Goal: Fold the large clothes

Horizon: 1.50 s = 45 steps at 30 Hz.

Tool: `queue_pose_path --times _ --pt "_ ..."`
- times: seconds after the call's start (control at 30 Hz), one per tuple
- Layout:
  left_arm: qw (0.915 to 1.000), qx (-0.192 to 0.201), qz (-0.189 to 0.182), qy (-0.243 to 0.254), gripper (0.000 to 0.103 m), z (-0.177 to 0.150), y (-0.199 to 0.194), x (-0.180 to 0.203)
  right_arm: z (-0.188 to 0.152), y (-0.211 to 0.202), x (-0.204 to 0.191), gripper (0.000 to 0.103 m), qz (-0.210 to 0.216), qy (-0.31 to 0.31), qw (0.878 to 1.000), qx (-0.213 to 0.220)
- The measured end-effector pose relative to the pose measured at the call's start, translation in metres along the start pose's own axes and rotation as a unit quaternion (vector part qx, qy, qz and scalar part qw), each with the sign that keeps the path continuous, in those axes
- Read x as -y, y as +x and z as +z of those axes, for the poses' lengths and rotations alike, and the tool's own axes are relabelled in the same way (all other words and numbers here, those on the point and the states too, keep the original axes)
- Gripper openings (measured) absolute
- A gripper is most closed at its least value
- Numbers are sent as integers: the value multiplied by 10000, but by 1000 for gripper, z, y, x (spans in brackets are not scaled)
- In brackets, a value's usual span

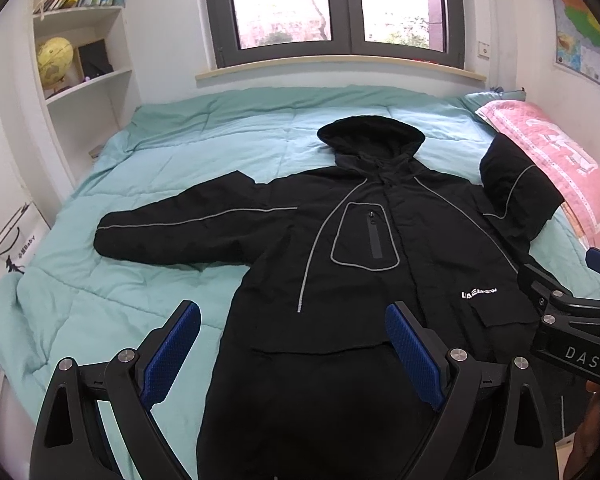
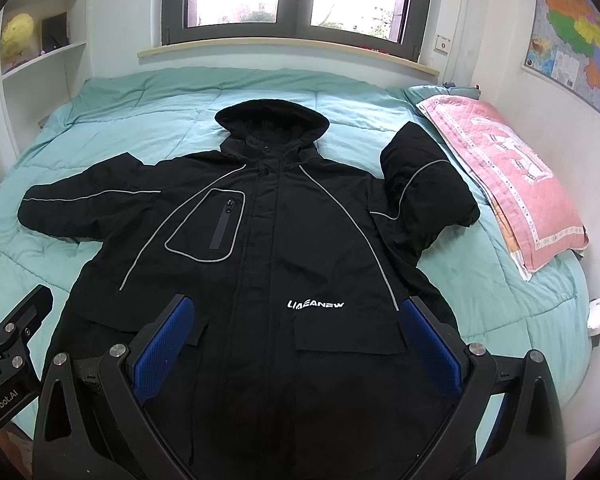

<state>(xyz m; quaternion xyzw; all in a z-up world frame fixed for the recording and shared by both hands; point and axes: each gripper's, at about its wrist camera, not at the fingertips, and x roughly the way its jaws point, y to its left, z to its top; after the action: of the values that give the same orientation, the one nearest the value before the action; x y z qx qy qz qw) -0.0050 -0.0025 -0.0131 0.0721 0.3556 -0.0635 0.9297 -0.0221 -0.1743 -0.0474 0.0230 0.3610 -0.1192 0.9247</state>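
Black padded jacket [image 2: 268, 248] with grey piping, hood and white chest lettering lay front-up and spread on a bed [image 2: 500, 280] under a teal quilted cover, one sleeve bent back beside a pink quilted pillow [image 2: 508, 184]. Left gripper [image 1: 292, 344] and right gripper [image 2: 300, 336] hovered above the hem, blue textured fingers [image 2: 164, 344] released and wide apart, grasping nothing. Window [image 1: 336, 4], white bookshelf [image 1: 84, 40] and wall map [image 2: 572, 40] stood behind.

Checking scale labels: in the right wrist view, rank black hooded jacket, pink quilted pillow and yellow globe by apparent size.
1. Black hooded jacket, largest.
2. Pink quilted pillow.
3. Yellow globe, smallest, though it stands farther away.
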Motion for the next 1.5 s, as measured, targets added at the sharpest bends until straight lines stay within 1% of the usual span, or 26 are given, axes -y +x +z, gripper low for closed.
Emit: queue_pose_path --times 0.4,0.57,0.8,1.0,1.13,1.27,1.33,1.43,1.5 --pt "9999 -82 -57 -10 94 -4 7 -1 -2 6 -3 103 11 9 10000 -70" --pt "9999 -101 -68 -73 94 -5 11 -7 -2 6 -6 103 -4 -20 10000 -61" --pt "9999 -49 41 -141 94 -3 15 -23 6 11 -21 103 38 -54 10000 -21" --pt "9987 -24 280 -414 94 4 32 -67 22 27 -54 103 169 -125 9998 62" --pt "9969 56 549 -557 94 13 51 -103 31 41 -75 103 -33 -32 9991 415" --pt "9945 15 760 -721 94 17 77 -138 38 72 -84 103 -86 36 9991 407" --pt "9939 2 687 -859 94 18 91 -157 39 90 -84 103 -158 95 9987 474" --pt "9929 -77 422 -1107 94 17 121 -196 33 119 -83 103 -250 163 9976 623" --pt "9915 -258 314 -1233 94 15 141 -220 22 146 -80 103 -357 217 9974 581"
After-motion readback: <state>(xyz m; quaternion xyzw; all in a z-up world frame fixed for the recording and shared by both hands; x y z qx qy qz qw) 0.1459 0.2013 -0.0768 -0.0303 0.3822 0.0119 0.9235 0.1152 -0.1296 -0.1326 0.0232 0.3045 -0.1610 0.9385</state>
